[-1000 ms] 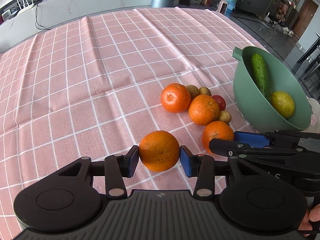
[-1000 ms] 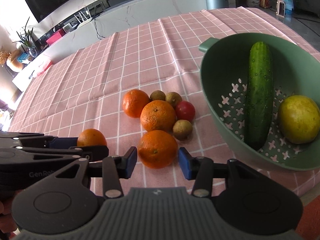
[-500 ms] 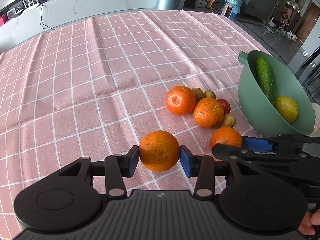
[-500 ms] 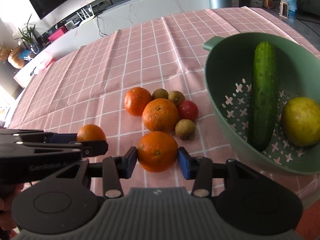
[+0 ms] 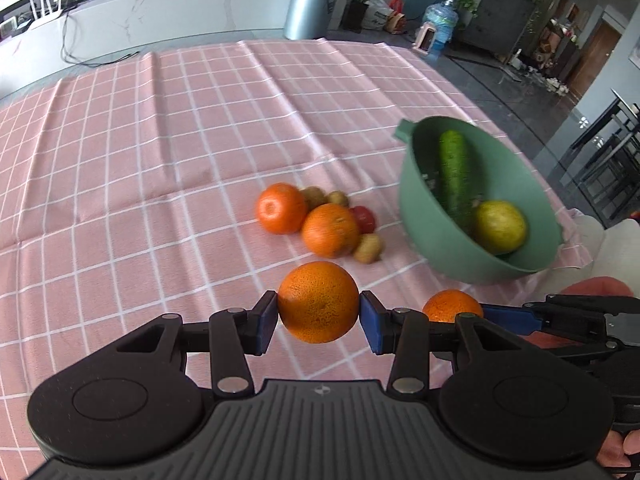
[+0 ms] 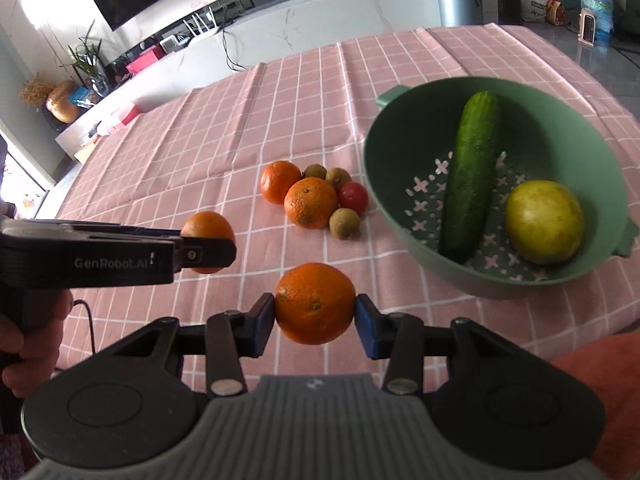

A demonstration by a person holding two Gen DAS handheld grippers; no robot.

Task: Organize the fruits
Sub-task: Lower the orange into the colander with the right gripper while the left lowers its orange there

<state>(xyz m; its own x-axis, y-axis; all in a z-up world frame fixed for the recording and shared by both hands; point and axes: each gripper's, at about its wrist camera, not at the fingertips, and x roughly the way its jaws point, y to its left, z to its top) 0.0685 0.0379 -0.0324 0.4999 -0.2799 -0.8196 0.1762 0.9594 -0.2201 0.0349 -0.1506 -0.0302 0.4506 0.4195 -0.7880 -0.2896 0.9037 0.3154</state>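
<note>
My left gripper is shut on an orange and holds it above the pink checked cloth. My right gripper is shut on another orange, also lifted. Each held orange shows in the other view, the right one and the left one. A green colander at the right holds a cucumber and a yellow-green fruit. Two oranges, a small red fruit and several small brown fruits lie in a cluster left of the colander.
The pink checked cloth covers the table, with creases across it. The table's near right edge runs just behind the colander. A white counter, a metal bin and a water bottle stand beyond the table's far edge.
Both grippers have risen from the cloth with their oranges. The right gripper closed on its orange during the last second. The fruit cluster and colander now look farther away.
</note>
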